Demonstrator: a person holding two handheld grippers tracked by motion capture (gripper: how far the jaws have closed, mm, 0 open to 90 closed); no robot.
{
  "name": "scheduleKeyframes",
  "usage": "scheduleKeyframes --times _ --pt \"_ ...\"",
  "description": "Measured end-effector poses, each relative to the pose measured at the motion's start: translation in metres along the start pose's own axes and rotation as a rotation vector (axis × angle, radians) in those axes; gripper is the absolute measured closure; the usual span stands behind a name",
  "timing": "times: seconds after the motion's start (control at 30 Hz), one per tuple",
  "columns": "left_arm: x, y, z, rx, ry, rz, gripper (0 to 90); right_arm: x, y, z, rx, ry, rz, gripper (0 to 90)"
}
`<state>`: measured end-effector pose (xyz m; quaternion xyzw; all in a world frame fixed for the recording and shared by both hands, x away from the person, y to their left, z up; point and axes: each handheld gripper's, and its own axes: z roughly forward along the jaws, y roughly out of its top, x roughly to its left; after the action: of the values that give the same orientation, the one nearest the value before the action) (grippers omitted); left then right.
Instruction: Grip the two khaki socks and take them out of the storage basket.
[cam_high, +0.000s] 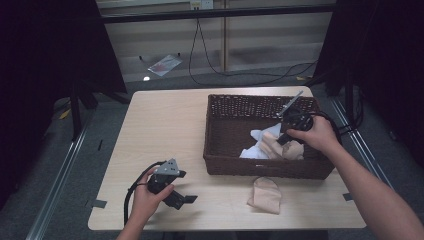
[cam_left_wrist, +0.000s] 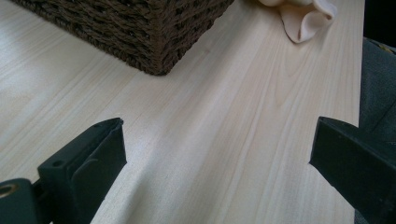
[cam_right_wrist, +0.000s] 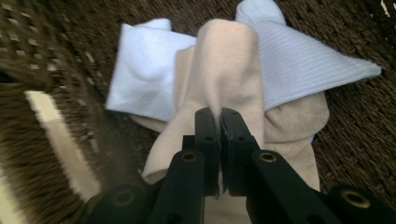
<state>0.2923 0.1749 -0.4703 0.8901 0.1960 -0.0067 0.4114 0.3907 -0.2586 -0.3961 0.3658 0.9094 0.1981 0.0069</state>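
Setting: pale wooden table (cam_high: 165, 130), seen from above, with a dark wicker basket (cam_high: 220, 135) toward its right half.
Right gripper (cam_right_wrist: 219, 116): inside the basket, near its right wall; jaws pressed together on a fold of beige sock (cam_right_wrist: 229, 60), pinching the fabric at its raised ridge.
Beige sock: in the basket, toward the front-right of its floor; pulled up into a peak at the pinch, the rest draped down on the pile.
White sock (cam_right_wrist: 149, 70): in the basket, under and behind the beige one; a ribbed white piece juts out on the far side of the pinch.
Right hand (cam_high: 320, 135): over the basket's right rim, wrapped around the gripper body, cable trailing past the rim.
Left gripper (cam_high: 175, 192): outside the basket, off its front-left corner, low over the bare tabletop; jaws spread wide, nothing between them.
Left hand (cam_high: 147, 200): well left of the basket, near the table's front edge, gripping the tool.
Second beige sock (cam_high: 265, 195): on the table just in front of the basket's front wall, crumpled, touched by neither gripper.
Basket corner: close ahead of the open left jaws in the left gripper view, wood grain between.
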Motion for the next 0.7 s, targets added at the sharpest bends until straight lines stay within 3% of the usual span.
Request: scheduleKeyframes --times 0.7 --pt "0.0 0.0 0.0 0.008 -0.001 0.007 3.2 0.01 -0.004 -0.056 -0.045 0.064 0.002 87.5"
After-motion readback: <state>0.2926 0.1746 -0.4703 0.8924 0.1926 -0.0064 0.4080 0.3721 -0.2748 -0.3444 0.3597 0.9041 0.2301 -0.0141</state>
